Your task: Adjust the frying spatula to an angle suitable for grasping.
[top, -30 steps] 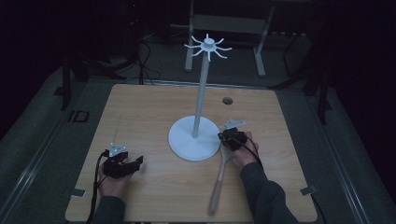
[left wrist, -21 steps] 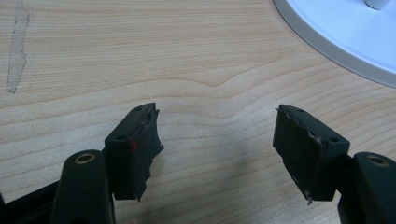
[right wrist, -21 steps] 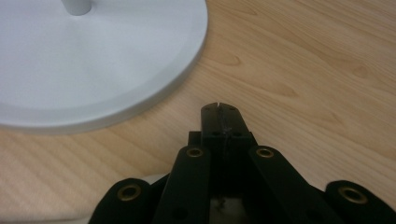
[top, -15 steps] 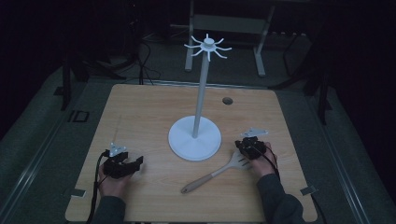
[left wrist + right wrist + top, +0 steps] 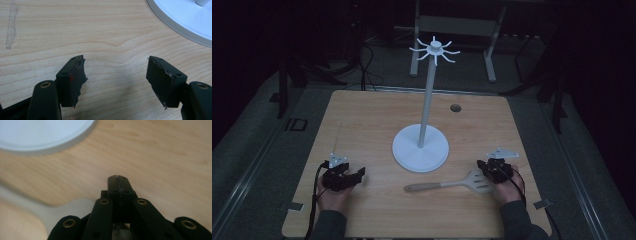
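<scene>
Spatula (image 5: 457,184) lies flat at lower centre, unhung from the rack (image 5: 427,115); right gripper (image 5: 492,172) closed and empty beside its blade, left gripper (image 5: 354,176) open, idle.

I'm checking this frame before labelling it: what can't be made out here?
- Spatula head: high view, partly covered by the right gripper; whether the shut fingers pinch it is hidden.
- Spatula, right gripper view: blurred, cut by the bottom edge.
- Stand pole: left gripper view, cut off at the top edge.
</scene>
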`<state>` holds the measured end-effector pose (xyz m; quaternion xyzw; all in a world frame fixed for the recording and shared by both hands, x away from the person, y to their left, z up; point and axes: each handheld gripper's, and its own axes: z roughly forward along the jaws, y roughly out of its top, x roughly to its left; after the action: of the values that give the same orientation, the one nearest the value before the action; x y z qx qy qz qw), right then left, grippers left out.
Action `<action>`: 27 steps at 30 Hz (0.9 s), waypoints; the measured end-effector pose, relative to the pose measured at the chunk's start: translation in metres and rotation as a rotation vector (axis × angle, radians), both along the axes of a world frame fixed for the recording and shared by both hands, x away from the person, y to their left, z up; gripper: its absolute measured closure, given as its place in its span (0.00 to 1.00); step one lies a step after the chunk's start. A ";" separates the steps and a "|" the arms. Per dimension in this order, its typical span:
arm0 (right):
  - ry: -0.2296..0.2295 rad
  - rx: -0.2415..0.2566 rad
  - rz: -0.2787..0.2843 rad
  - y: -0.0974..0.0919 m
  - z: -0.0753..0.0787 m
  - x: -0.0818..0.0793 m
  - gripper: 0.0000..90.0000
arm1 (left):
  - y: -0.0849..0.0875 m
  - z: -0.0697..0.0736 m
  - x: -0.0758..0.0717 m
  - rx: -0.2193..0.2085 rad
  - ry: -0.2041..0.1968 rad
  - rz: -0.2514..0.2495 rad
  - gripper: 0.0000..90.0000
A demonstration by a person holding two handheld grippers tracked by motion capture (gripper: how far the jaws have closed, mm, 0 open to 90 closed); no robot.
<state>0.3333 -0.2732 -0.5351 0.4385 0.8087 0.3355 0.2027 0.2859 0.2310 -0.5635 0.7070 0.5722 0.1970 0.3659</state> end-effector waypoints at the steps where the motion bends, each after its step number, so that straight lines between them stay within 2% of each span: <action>1: 0.006 -0.002 -0.004 -0.003 -0.001 -0.004 1.00 | 0.000 0.000 0.000 0.000 0.001 -0.001 0.35; 3: 0.017 -0.009 -0.011 -0.012 -0.004 -0.016 1.00 | -0.001 0.000 0.000 0.002 0.003 -0.002 0.35; 6: 0.017 -0.004 -0.010 -0.016 -0.006 -0.022 1.00 | -0.001 0.000 0.000 0.002 0.004 -0.002 0.35; 9: -0.029 0.016 0.001 -0.020 -0.001 -0.032 1.00 | -0.001 0.000 0.000 0.008 0.006 -0.004 0.35; 11: -0.036 0.029 0.005 -0.021 0.002 -0.034 1.00 | -0.001 -0.001 0.000 0.005 0.006 -0.001 0.35; 13: -0.062 0.051 0.041 -0.021 0.012 -0.046 1.00 | -0.001 -0.001 0.000 0.004 0.006 0.000 0.35; 17: -0.077 0.039 0.084 -0.021 0.017 -0.062 1.00 | -0.001 0.000 0.000 0.004 0.005 -0.001 0.35; 18: -0.074 0.022 0.104 -0.022 0.017 -0.070 1.00 | -0.001 -0.001 0.000 0.006 0.007 -0.004 0.35; 20: -0.068 0.014 0.111 -0.022 0.015 -0.074 1.00 | -0.001 -0.001 0.000 0.006 0.007 -0.004 0.35; 22: -0.044 -0.013 0.119 -0.023 0.008 -0.079 1.00 | -0.002 -0.001 0.000 0.007 0.007 -0.004 0.35; 27: -0.026 0.005 0.119 -0.027 0.000 -0.083 1.00 | -0.001 -0.001 0.000 0.011 0.009 -0.004 0.35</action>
<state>0.2507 -0.2998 -0.5351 0.3860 0.8297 0.3547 0.1917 0.2862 0.2295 -0.5648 0.7111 0.5713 0.1962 0.3598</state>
